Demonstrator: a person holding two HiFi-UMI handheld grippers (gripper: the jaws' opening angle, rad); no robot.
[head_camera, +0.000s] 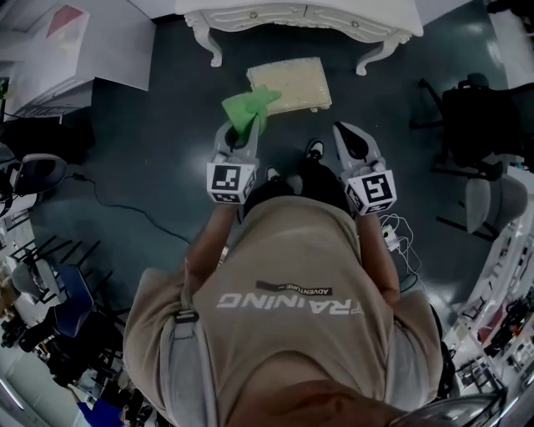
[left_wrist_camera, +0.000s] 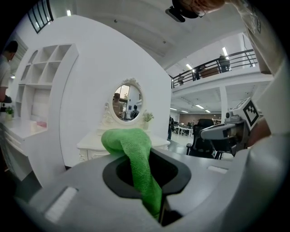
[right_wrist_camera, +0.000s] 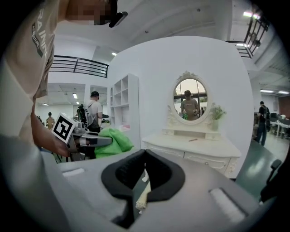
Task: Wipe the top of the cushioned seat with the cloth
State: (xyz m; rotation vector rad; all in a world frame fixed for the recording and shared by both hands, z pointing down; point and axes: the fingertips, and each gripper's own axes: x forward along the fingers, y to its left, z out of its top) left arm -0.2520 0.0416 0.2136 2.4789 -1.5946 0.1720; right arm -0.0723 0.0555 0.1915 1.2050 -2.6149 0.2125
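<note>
Seat (head_camera: 289, 85) on dark floor (head_camera: 150, 167), white vanity (head_camera: 300, 12)

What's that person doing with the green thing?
A person stands facing a white dressing table, a gripper in each hand. The left gripper is shut on a green cloth; the right gripper is shut and empty. The cushioned seat sits on the floor ahead, and the cloth looks held above it, not wiping yet.
</note>
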